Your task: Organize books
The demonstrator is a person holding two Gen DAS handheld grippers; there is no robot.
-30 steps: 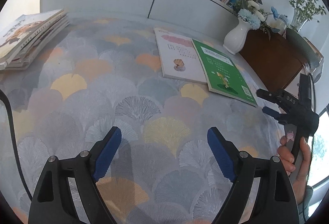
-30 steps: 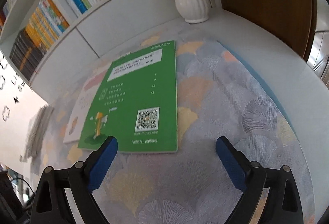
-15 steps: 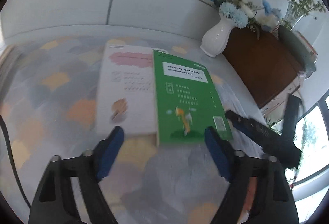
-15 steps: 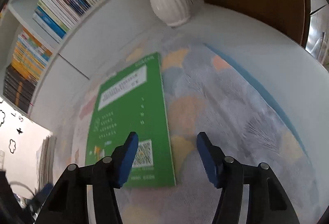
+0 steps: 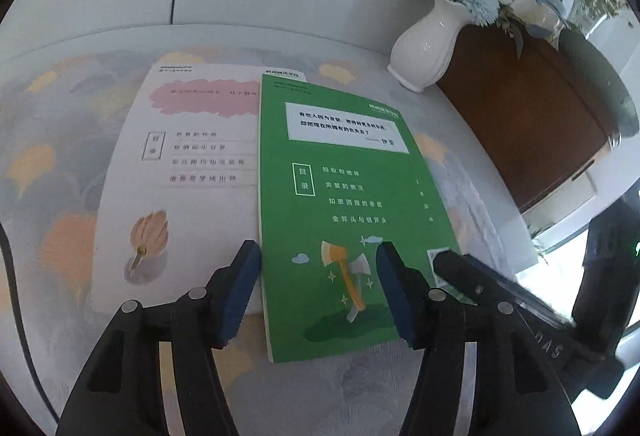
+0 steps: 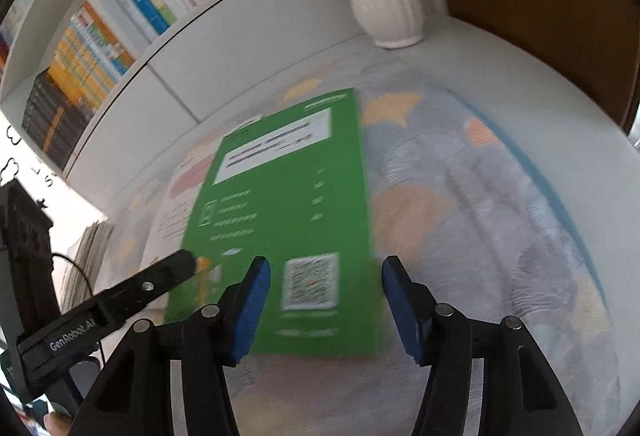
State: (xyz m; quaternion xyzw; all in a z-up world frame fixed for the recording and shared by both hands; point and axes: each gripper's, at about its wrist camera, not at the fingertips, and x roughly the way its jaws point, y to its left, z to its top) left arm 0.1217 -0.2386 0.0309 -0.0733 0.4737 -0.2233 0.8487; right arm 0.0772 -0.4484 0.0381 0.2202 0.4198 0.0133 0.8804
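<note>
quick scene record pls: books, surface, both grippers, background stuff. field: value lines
books: green book lies flat, overlapping the right edge of the white book
surface: patterned tablecloth
left gripper: open, over the green book's near end
right gripper: open, at the green book's near right corner
background: white vase with flowers, bookshelf, book stack at far left

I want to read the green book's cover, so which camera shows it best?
The left wrist view: the green book is sharp and its text legible. The right wrist view shows it motion-blurred.
</note>
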